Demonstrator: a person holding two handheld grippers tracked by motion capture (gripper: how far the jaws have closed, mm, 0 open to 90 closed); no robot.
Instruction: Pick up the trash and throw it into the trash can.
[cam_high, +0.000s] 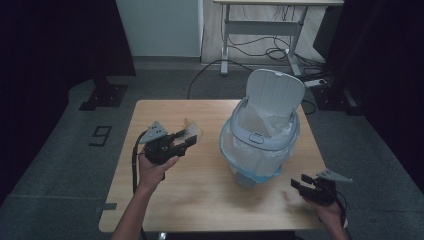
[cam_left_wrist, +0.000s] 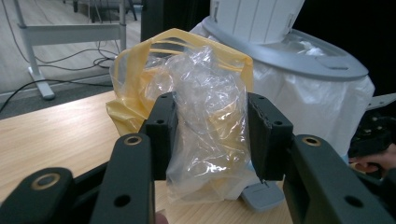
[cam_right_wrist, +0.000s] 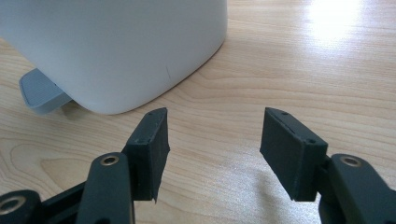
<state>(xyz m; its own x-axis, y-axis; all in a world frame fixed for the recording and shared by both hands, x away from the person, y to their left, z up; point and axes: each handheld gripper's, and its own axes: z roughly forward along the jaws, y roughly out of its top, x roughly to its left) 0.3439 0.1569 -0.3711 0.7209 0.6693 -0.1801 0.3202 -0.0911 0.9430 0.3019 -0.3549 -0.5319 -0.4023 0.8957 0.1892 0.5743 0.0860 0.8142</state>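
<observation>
On table: bin (cam_high: 260, 145) lid up, liner inside; left hand-held gripper (cam_high: 186, 139) clamps plastic bag (cam_left_wrist: 205, 116).

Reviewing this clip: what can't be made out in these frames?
- Inside of the bin: high view, the white liner hides any contents.
- Held plastic bag: left gripper view, crumpled film blurs whatever is inside; the left tool covers its sides.
- Bin's top: right gripper view, cut off by the upper edge above the right tool.
</observation>
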